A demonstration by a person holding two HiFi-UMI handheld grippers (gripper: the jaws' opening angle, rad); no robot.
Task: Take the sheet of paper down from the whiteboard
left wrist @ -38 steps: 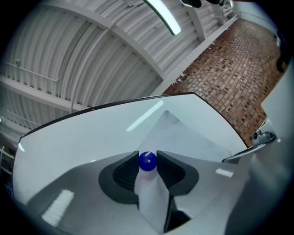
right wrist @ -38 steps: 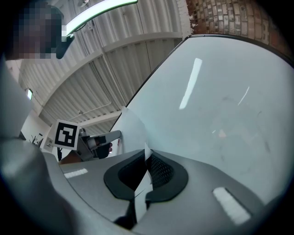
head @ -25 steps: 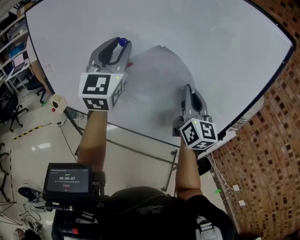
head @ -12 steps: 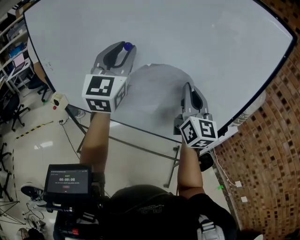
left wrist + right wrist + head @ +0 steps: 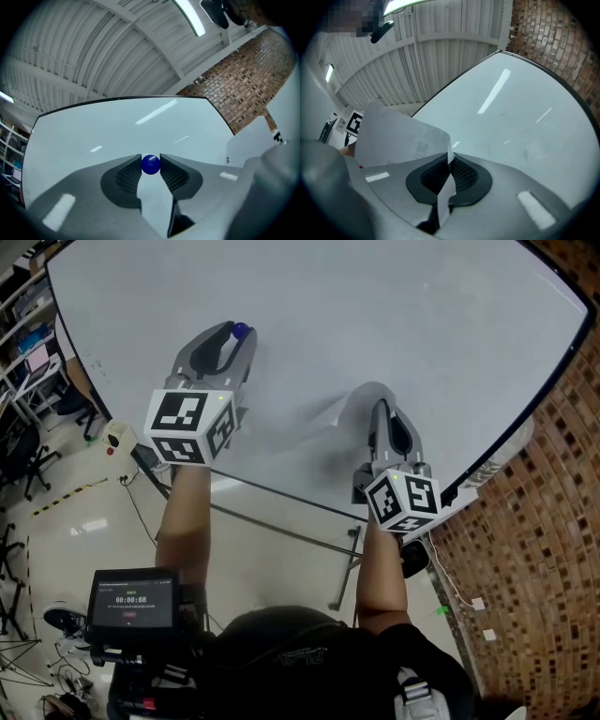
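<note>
whiteboard (image 5: 375, 315) behind; right gripper view alone shows paper (image 5: 393, 136) clamped.

Office — whiteboard (image 5: 375, 315), brick wall (image 5: 548, 549) (swivel chair (image 5: 17, 457))

Left gripper (image 5: 236, 334) clamped on blue ball (image 5: 150, 165), right gripper (image 5: 378, 407) — pinching paper (image 5: 396, 136)

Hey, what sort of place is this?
Likely a lab or office workroom: a large whiteboard, a brick wall beside it, an office chair and shelves at the left.
</note>
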